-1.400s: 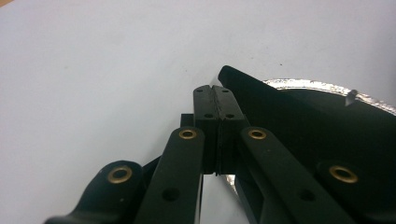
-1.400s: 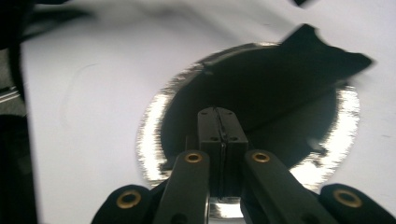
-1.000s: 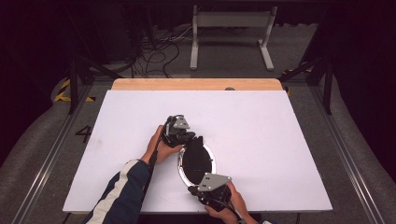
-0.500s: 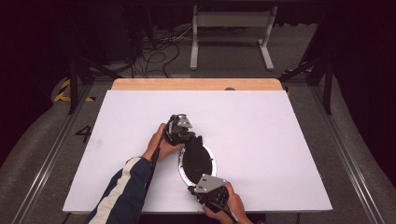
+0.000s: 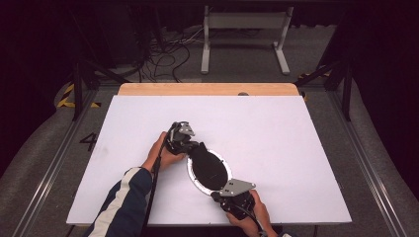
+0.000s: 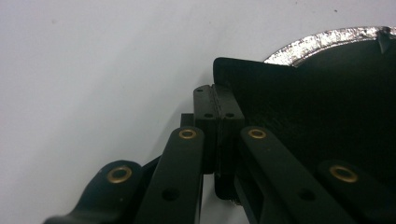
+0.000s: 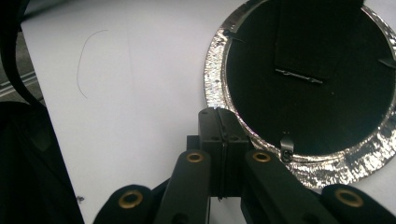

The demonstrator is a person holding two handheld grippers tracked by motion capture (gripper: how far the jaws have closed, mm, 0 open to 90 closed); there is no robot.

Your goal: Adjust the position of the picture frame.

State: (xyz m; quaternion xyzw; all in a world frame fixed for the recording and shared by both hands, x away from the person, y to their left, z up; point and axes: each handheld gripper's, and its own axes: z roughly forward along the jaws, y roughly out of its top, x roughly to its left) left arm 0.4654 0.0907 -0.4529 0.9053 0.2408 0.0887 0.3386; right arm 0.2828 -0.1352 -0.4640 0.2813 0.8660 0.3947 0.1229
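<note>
A round, silver-rimmed frame (image 5: 209, 170) lay face-down on the white table (image 5: 296, 148), between the two grippers. The left gripper (image 6: 218, 100) was closed against its black stand flap; the right gripper (image 7: 220, 116) was closed empty at its rim.

Dark room — a white table (image 5: 306, 148) on grey floor (image 5: 385, 148), cables (image 5: 168, 52) and a metal stand (image 5: 244, 29) behind.

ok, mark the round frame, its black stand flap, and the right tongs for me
round frame (image 7: 261, 161): right gripper view, on its silver rim, lower left.
black stand flap (image 7: 313, 42): right gripper view, middle of the flap on the frame's black back.
right tongs (image 7: 219, 123): right gripper view, between the closed tips.
</note>
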